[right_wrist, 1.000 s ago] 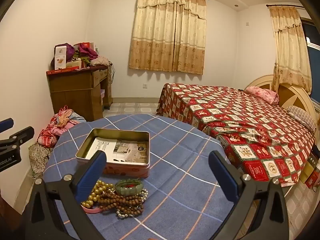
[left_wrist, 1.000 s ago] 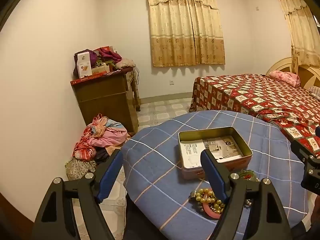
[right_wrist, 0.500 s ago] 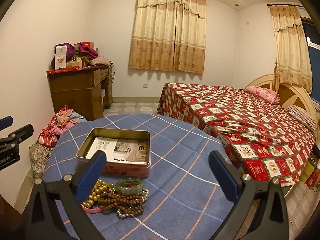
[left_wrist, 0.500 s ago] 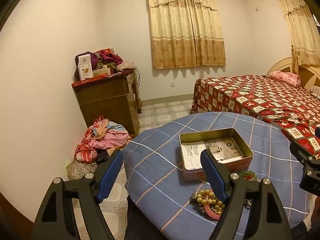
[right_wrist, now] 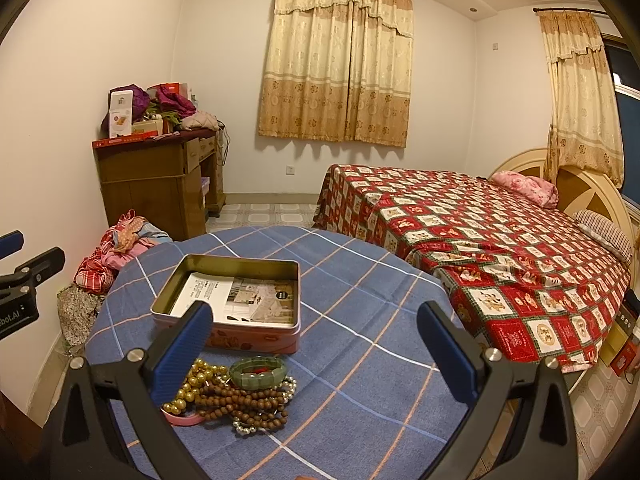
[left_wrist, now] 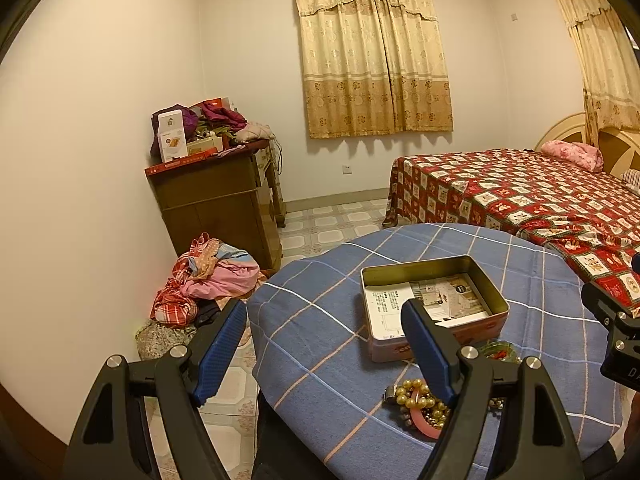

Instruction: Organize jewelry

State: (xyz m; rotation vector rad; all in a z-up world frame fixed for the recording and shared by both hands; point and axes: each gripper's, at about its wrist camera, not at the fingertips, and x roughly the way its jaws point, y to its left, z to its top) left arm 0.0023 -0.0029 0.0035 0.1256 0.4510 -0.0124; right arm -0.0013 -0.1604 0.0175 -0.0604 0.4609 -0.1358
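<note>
An open pink tin point(right_wrist: 256, 340) point(left_wrist: 492, 298) with printed paper inside stands on a round table with a blue checked cloth point(right_wrist: 360, 312) point(left_wrist: 320, 320). In front of the tin lies a heap of jewelry: a green jade bangle point(right_wrist: 258, 372), brown wooden beads point(right_wrist: 240, 400), gold pearl beads point(right_wrist: 196, 380) point(left_wrist: 416, 394) and a pink bangle point(right_wrist: 182, 419) point(left_wrist: 424, 426). My right gripper point(right_wrist: 316, 352) hangs open above the table's near edge, the heap beside its left finger. My left gripper point(left_wrist: 326, 356) is open over the table's left edge, with nothing between its fingers.
A bed with a red patterned cover point(right_wrist: 480, 240) stands right of the table. A wooden cabinet point(right_wrist: 160, 184) piled with boxes and clothes is against the left wall. A heap of clothes point(left_wrist: 208, 280) lies on the tiled floor beside it.
Both views have shifted slightly downward in the frame as the grippers tilt up a little. The jewelry and the tin have not moved.
</note>
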